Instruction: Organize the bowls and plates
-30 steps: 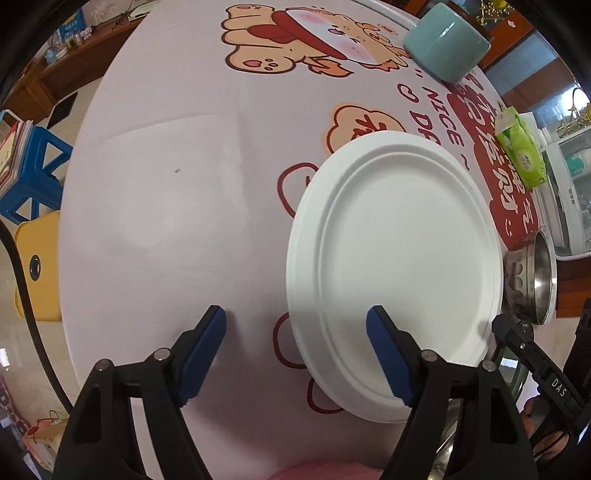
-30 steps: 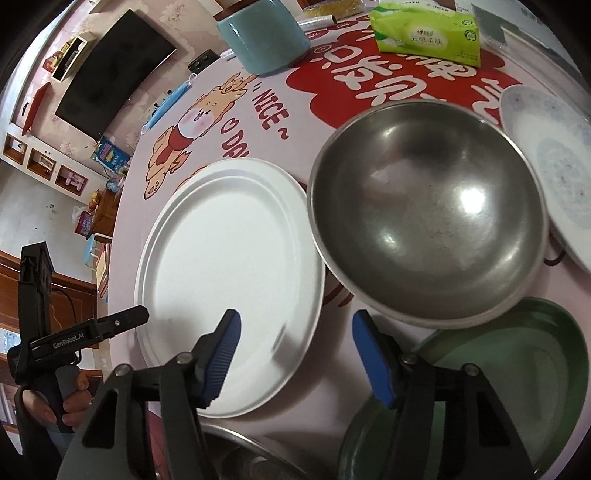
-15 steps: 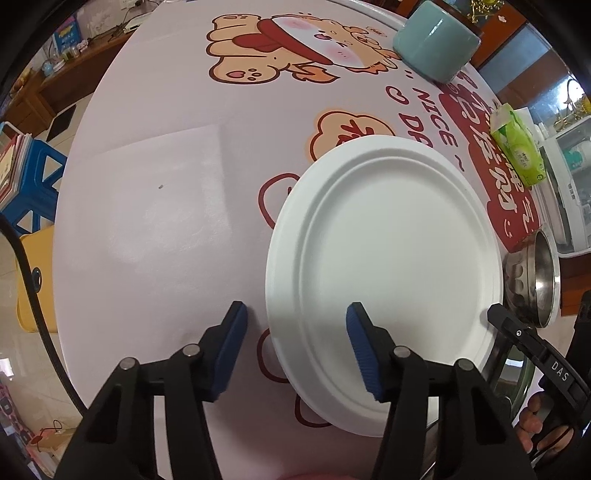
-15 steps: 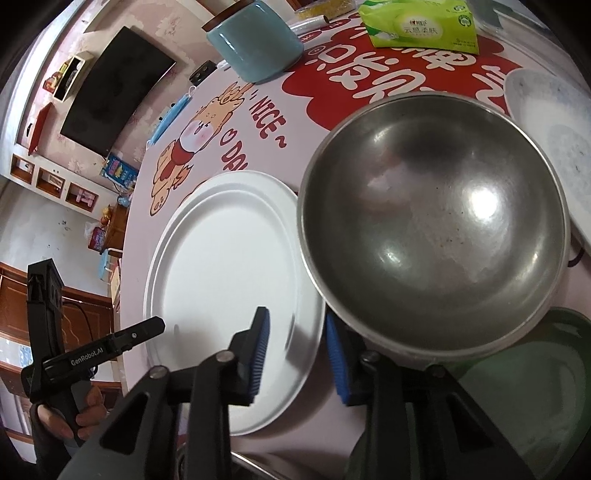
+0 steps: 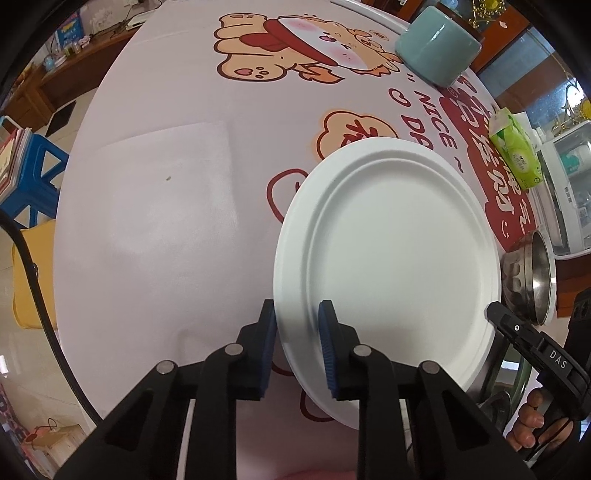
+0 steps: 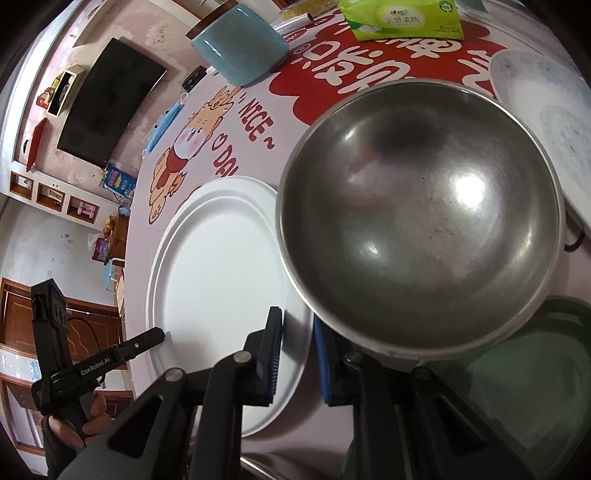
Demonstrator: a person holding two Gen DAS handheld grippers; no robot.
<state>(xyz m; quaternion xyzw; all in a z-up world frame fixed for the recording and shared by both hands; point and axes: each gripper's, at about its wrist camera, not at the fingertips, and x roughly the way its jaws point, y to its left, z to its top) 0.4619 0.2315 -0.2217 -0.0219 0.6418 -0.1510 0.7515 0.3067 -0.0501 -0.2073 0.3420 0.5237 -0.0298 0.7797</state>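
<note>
A white plate lies on the pink cartoon tablecloth. My left gripper is shut on the plate's near left rim. The plate also shows in the right wrist view. A steel bowl sits to its right, raised and overlapping the plate's edge. My right gripper is shut on the bowl's near left rim. The bowl shows edge-on in the left wrist view. A green plate lies under the bowl's near side.
A teal cup and a green tissue pack stand at the far side. A patterned white plate lies at the right. Another steel rim shows at the table's near edge. Stools stand beside the table.
Both grippers have closed from wide open: the left onto the white plate's rim, the right onto the steel bowl's rim. The bowl has risen and shifted over the plate's edge.
</note>
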